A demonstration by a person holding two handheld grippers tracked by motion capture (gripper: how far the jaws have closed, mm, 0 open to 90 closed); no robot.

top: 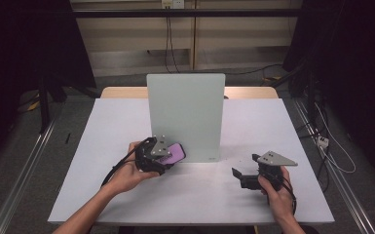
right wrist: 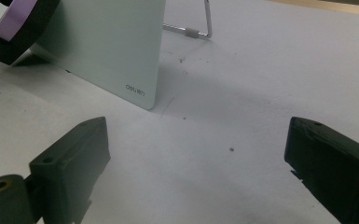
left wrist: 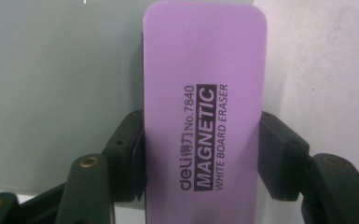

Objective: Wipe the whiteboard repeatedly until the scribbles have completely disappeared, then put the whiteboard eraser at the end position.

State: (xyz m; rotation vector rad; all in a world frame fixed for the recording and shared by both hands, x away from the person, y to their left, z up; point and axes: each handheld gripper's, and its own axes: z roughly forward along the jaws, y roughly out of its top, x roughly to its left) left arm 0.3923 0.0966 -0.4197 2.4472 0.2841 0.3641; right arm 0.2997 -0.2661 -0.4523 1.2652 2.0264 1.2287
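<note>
The eraser (left wrist: 204, 112) runs off the bottom edge, apparently hiding the board's (left wrist: 60, 93) lower corner.

The table (top: 126, 195) has a white top, and a strip of light wood shows at its far edge. The floor (top: 44, 161) is grey, with metal rails (top: 24, 175) on both sides. Behind stands a beige wall (top: 126, 39) where black cables (top: 169, 44) hang down. Both sides are very dark.

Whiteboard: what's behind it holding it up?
Behind the whiteboard a metal wire stand rests on the table. The board covers the rest of the stand. The eraser in the left tongs is at its front.
</note>
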